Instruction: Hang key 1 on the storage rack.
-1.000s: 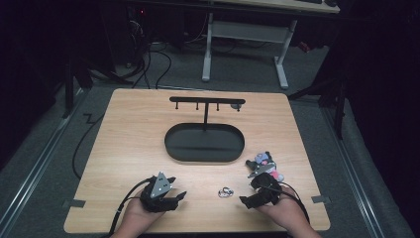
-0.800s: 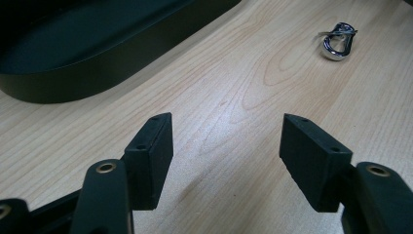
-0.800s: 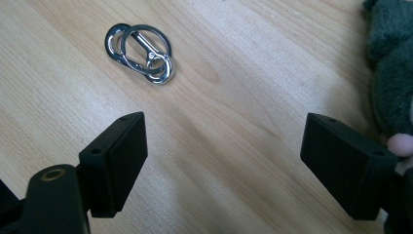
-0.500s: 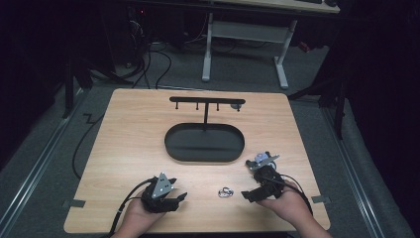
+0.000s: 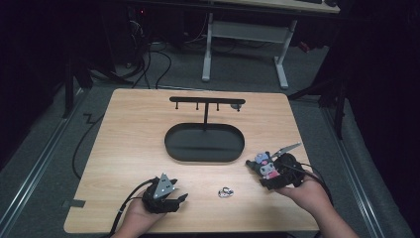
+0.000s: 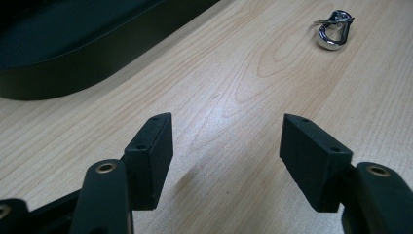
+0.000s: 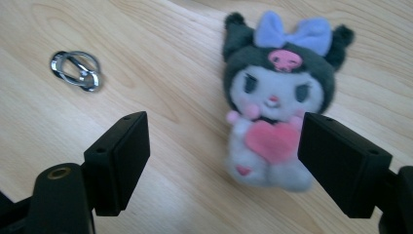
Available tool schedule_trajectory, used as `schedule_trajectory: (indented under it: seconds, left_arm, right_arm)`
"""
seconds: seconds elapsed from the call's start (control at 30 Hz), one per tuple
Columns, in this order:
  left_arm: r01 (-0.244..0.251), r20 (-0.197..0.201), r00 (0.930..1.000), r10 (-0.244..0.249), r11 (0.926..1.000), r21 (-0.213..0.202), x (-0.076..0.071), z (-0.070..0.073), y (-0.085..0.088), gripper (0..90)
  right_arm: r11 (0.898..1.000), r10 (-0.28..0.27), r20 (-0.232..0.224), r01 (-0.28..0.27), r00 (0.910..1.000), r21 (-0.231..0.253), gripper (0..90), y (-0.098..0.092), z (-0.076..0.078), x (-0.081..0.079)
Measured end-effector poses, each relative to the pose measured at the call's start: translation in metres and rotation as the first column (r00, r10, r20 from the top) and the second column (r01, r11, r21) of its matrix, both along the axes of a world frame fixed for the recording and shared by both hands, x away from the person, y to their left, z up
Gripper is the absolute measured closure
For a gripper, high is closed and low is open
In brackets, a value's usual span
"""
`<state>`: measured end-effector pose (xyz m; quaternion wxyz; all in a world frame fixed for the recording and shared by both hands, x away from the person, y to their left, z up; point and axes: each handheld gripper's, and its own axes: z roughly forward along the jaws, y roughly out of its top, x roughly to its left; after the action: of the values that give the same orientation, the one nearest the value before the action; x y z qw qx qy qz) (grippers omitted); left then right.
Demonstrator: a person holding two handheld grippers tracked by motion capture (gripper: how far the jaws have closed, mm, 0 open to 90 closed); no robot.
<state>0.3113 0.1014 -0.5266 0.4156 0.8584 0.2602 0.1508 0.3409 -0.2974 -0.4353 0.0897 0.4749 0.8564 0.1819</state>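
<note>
A small plush doll (image 7: 277, 97) with dark ears, a blue bow and a pink heart lies on the wooden table (image 5: 133, 144) at the front right. My right gripper (image 7: 224, 156) is open over it, and the doll (image 5: 265, 166) sits between the jaws, closer to the right one. A silver metal clasp (image 5: 226, 192) lies alone near the front middle, also visible as the clasp (image 7: 76, 69) and the clasp (image 6: 333, 31). My left gripper (image 6: 226, 156) is open and empty above bare wood. It is the left gripper (image 5: 179, 198) at the front left.
A black oval base (image 5: 204, 144) stands mid-table with a T-shaped hanger bar (image 5: 207, 101) rising from it; its rim (image 6: 73, 53) lies ahead of the left jaws. A cable (image 5: 81, 144) trails off the table's left edge. A white desk frame (image 5: 245, 34) stands beyond.
My right gripper has moved forward and swung round onto the doll, which now lies between its open jaws. The left gripper and the clasp have stayed put.
</note>
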Motion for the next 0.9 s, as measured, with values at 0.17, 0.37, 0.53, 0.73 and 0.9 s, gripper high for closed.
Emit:
schedule_trajectory:
  seconds: [0.17,0.37,0.53,0.73,0.9]
  left_arm:
    - [0.006,-0.001,1.0,-0.006,1.0,-0.004,0.0,0.0,0.0,37.1]
    - [0.01,-0.001,1.0,-0.01,0.9999,-0.004,-0.001,0.0,0.0,36.8]
    - [0.015,-0.002,0.9999,-0.015,0.9999,-0.002,-0.001,0.0,-0.001,36.8]
    - [0.017,-0.002,0.9998,-0.017,0.9998,-0.002,-0.001,0.0,0.0,36.8]
    - [0.019,-0.002,0.9998,-0.019,0.9998,-0.002,-0.001,0.0,0.0,36.7]
  right_arm:
    - [0.999,-0.04,-0.004,0.04,0.9992,-0.02,19.1,-0.013,-0.005,0.004]
    - [0.998,-0.064,-0.032,0.064,0.9974,-0.027,19.0,-0.021,-0.018,0.006]
    - [0.997,-0.063,-0.054,0.06,0.9966,-0.044,19.0,-0.02,-0.031,0.007]
    - [0.997,-0.069,-0.064,0.066,0.9956,-0.039,20.2,-0.017,-0.042,0.01]
    - [0.996,-0.084,-0.073,0.081,0.9938,-0.041,25.5,-0.018,-0.051,0.016]
